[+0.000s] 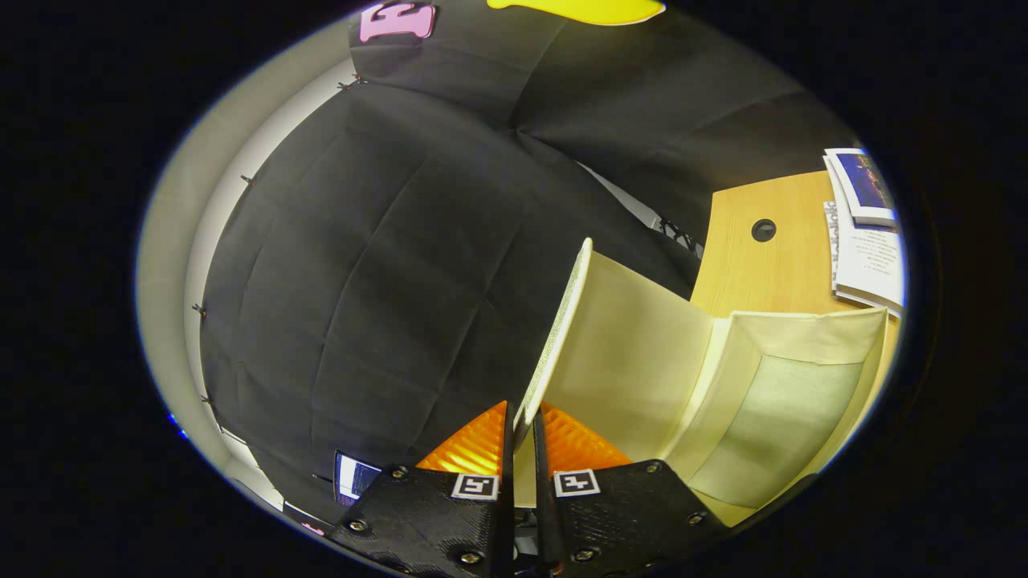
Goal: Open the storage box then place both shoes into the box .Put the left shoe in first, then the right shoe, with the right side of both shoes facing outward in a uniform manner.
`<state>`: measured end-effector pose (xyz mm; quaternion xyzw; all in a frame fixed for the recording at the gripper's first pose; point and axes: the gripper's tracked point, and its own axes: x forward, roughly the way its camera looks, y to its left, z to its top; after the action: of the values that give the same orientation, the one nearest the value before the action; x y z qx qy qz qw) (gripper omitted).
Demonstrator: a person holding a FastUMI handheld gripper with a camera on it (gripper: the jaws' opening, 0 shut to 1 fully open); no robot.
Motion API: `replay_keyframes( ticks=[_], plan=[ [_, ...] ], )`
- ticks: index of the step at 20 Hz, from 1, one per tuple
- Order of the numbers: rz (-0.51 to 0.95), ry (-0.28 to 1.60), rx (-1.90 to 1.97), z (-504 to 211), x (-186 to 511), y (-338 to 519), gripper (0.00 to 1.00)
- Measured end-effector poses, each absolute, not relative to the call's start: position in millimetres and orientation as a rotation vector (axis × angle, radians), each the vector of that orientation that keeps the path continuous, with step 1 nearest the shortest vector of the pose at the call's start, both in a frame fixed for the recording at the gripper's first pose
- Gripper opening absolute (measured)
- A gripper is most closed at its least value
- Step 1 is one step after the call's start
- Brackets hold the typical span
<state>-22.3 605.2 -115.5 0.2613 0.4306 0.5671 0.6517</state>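
My gripper (522, 429) is shut on the front edge of the storage box's lid (618, 353), a cream fabric flap with a pale textured outer face. Both fingers pinch the lid's thin edge between them. The lid stands lifted, tilted up and back from the box. Beyond and right of the fingers the open storage box (783, 409) shows its cream walls and a pale grey-green inner floor. I see nothing inside the box. The view is tilted, so the box and table slant.
The box rests on a light wooden table (763, 273) with a round dark cable hole (764, 230). A stack of booklets and papers (866, 233) lies beyond the box on the table. Black booth cloth (385, 265) hangs to the left of the lid.
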Motion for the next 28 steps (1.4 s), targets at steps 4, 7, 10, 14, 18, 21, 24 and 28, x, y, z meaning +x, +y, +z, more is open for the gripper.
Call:
replay_keyframes(
  ticks=[4,7,10,14,18,21,24,28],
  plan=[
    [1.268,0.958,0.598,-112,-24,613,0.19],
    [1.256,0.906,0.607,-102,-15,600,0.58],
    [1.217,0.868,0.531,-110,-3,576,0.89],
    [1.160,0.789,0.397,-124,7,535,0.89],
    [1.081,0.751,0.334,-136,19,490,0.96],
    [1.002,0.736,0.308,-148,32,453,0.96],
    [0.911,0.721,0.259,-163,47,412,0.96],
    [0.821,0.724,0.233,-187,57,362,0.96]
  ],
)
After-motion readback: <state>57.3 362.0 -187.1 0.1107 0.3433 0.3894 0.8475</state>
